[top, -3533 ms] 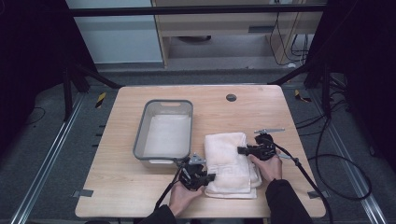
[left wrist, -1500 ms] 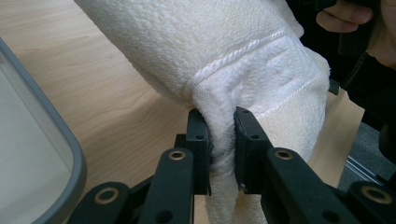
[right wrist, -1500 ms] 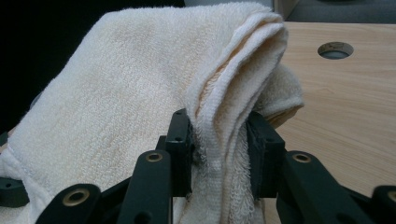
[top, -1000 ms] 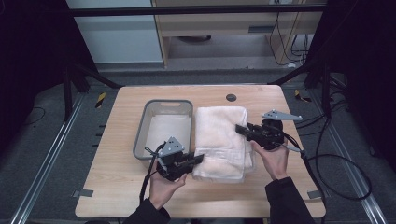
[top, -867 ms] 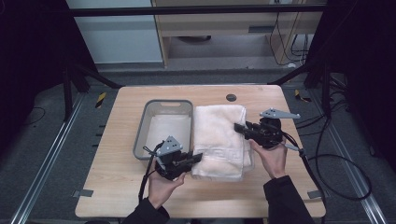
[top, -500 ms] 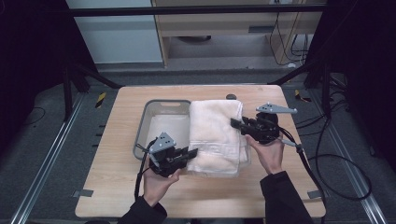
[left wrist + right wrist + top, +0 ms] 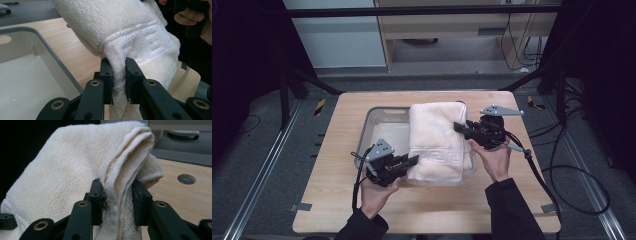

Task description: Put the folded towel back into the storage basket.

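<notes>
A folded white towel (image 7: 437,137) hangs in the air between my two grippers, partly over the right side of the grey plastic tray (image 7: 382,131). My left gripper (image 7: 412,161) is shut on the towel's near left edge; in the left gripper view the cloth (image 7: 130,37) is pinched between its jaws (image 7: 118,80). My right gripper (image 7: 460,127) is shut on the towel's right edge, where the folded layers (image 7: 75,175) bunch between its jaws (image 7: 117,200). The tray (image 7: 30,65) lies below and left of the towel.
The wooden table (image 7: 337,130) carries the tray at its middle. A round hole (image 7: 186,179) sits in the tabletop behind the towel. A black frame, cables and a cabinet stand beyond the far edge. The person's hands (image 7: 492,160) come in from the near side.
Both grippers have carried the towel up and to the left, from the tabletop right of the tray to over the tray's right side. Both stayed shut on it.
</notes>
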